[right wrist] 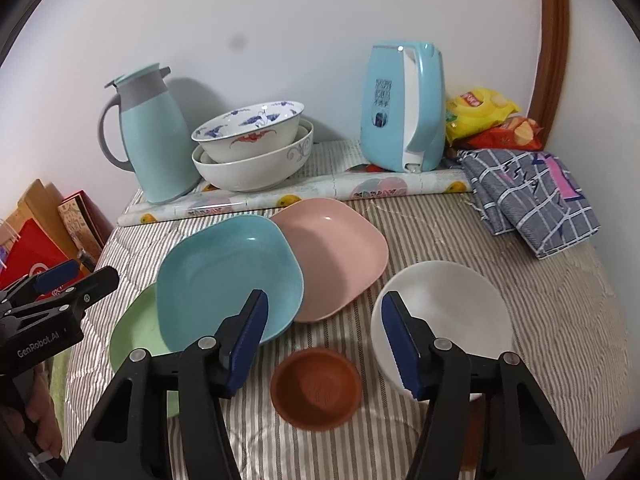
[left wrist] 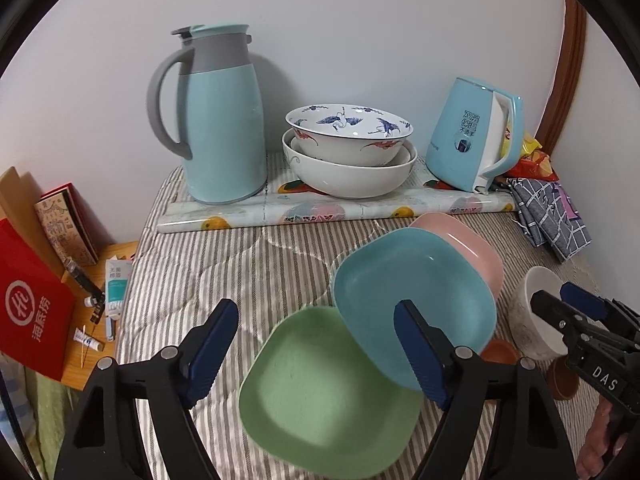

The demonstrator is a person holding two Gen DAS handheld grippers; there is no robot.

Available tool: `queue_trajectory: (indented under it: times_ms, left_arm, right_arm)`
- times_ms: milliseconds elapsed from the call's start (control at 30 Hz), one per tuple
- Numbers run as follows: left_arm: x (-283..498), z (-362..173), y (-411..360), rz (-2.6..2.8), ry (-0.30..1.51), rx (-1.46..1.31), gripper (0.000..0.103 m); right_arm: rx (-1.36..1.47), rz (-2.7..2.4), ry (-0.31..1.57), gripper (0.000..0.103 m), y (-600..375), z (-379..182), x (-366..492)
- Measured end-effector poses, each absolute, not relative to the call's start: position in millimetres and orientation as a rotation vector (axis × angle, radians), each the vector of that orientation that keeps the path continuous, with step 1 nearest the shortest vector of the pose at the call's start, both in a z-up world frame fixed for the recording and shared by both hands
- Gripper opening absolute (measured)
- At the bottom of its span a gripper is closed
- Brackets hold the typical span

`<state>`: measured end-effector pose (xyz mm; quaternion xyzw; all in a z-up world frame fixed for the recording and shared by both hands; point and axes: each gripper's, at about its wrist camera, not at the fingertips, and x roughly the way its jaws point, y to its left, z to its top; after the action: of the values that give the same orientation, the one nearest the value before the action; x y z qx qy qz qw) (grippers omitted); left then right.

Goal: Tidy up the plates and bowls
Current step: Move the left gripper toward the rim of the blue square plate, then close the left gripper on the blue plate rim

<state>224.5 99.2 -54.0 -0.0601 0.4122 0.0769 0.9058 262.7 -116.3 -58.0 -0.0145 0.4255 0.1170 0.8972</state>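
Note:
Three square plates overlap on the striped cloth: green (left wrist: 320, 392) nearest, blue (left wrist: 416, 292) over its far edge, pink (left wrist: 476, 248) behind. My left gripper (left wrist: 316, 332) hangs open above the green plate, its right finger in front of the blue plate's near edge, and grips nothing. A white bowl (right wrist: 448, 312) and a small brown dish (right wrist: 316, 388) sit to the right. My right gripper (right wrist: 325, 312) is open above the brown dish, with its right finger in front of the white bowl's left rim. Two patterned bowls (left wrist: 348, 136) are stacked at the back.
A teal thermos jug (left wrist: 216, 120) and a teal kettle (left wrist: 472, 136) stand by the wall on a rolled patterned sheet (left wrist: 320, 208). Folded checked cloth (right wrist: 528, 200) and snack bags (right wrist: 488, 120) lie at the back right. Red boxes (left wrist: 32, 312) and small items sit left of the table.

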Motion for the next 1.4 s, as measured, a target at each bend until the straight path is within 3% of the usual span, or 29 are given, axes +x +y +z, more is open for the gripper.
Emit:
queue_trajectory:
  times_ms: [233,300,633,767,900,1000,1400]
  left_arm:
    - [250,-73,100,0.132,0.888,-0.133,0.073]
    - [257,-80,100,0.124,0.903,-0.136,0.064]
    - [280,-101,99,0.093,0.945,-0.137,0.056]
    - [286,-109,98,0.074,0.963,-0.144,0.043]
    - [290,-116,99,0.052,0.973,-0.161,0.02]
    - [290,-117,98,0.028,0.976,-0.164,0.012]
    - [264,-101,109,0.025,0.935,-0.173,0.01]
  right_arm:
    - [-0.04,0.255,0.927,0.059,-109,-80,282]
    - [-0.048,0.259,0.935,0.058,-106,-85,286]
    - [-0.07,0.268,0.997,0.041,-90,-108,304]
    - [-0.093,0.256,1.012,0.033,-84,-113,306]
    - [-0.103,0.256,1.026,0.019,-81,-119,307]
    - [-0.108,0.251,1.015,0.01,-80,-118,306]
    - [-0.086,0.256,0.984,0.007,-72,-108,297]
